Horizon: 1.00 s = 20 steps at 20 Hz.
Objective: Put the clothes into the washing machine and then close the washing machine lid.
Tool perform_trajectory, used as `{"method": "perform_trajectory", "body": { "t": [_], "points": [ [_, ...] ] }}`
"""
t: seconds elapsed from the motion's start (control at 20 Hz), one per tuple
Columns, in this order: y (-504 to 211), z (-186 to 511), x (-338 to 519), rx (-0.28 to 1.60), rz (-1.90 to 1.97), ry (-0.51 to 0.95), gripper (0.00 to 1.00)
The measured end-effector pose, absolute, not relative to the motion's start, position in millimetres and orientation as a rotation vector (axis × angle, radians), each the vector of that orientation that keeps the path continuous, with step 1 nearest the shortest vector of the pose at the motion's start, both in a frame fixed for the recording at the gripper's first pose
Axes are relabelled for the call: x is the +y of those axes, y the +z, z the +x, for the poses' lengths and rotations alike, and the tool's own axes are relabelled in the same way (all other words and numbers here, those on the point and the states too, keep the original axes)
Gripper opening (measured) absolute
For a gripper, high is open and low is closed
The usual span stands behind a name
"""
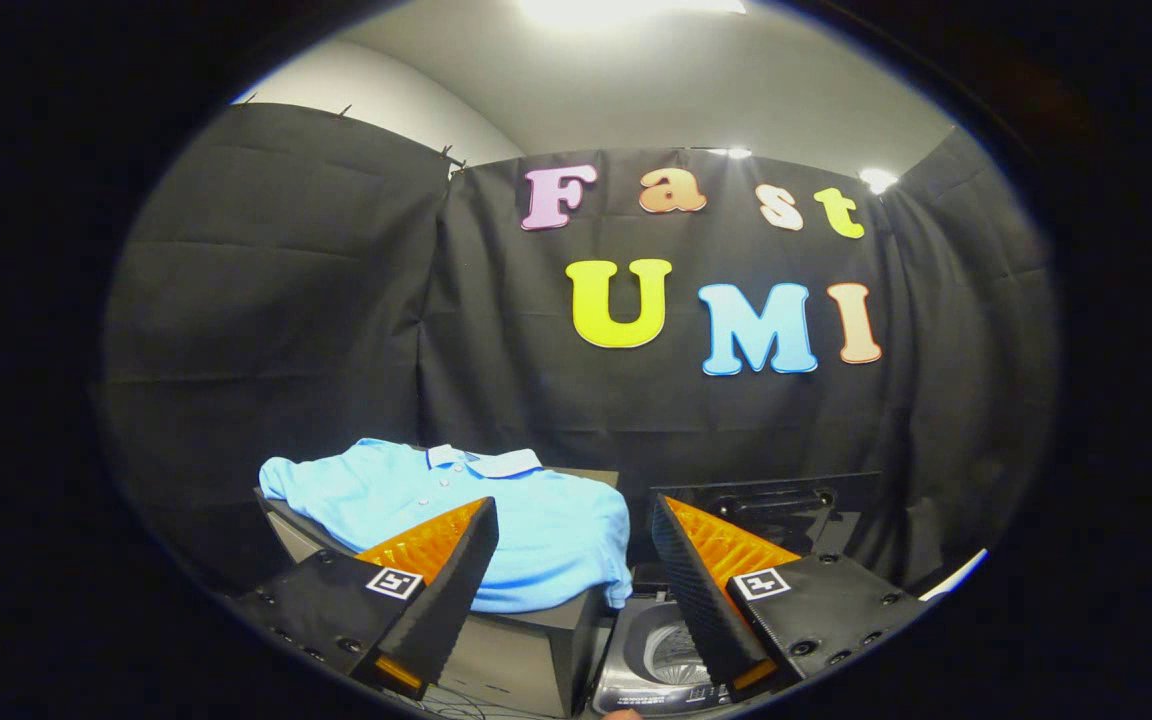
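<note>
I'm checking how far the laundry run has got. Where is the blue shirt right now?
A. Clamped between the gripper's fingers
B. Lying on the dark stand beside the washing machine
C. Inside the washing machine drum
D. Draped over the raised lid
B: the blue shirt lies spread on the dark stand next to the washing machine, beyond the open gripper, whose fingers hold nothing.

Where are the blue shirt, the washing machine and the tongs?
blue shirt [536, 520]: gripper view, on its chest panel.
washing machine [671, 655]: gripper view, on its open drum.
tongs [576, 520]: gripper view, midway between the open fingertips.
</note>
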<state>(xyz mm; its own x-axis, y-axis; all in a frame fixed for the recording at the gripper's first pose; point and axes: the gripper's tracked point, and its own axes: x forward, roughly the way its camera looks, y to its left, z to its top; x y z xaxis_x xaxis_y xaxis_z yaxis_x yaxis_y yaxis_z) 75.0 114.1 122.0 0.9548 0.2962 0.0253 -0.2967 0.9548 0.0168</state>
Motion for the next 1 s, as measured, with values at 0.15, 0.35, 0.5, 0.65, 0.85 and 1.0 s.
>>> {"method": "perform_trajectory", "body": {
  "t": [0.15, 0.35, 0.5, 0.65, 0.85, 1.0],
  "points": [
    [127.0, 83.0, 132.8, -0.012, -0.003, 0.331, 0.97],
    [129.5, 94.3, 160.9, 0.015, -0.012, 0.386, 0.97],
    [131.3, 102.3, 184.1, 0.046, -0.025, 0.436, 0.97],
    [130.0, 114.4, 208.9, 0.076, -0.026, 0.479, 0.97],
    [123.5, 129.8, 238.5, 0.143, -0.004, 0.512, 0.97],
    [121.7, 139.6, 258.4, 0.177, -0.010, 0.533, 0.97]
  ]
}}
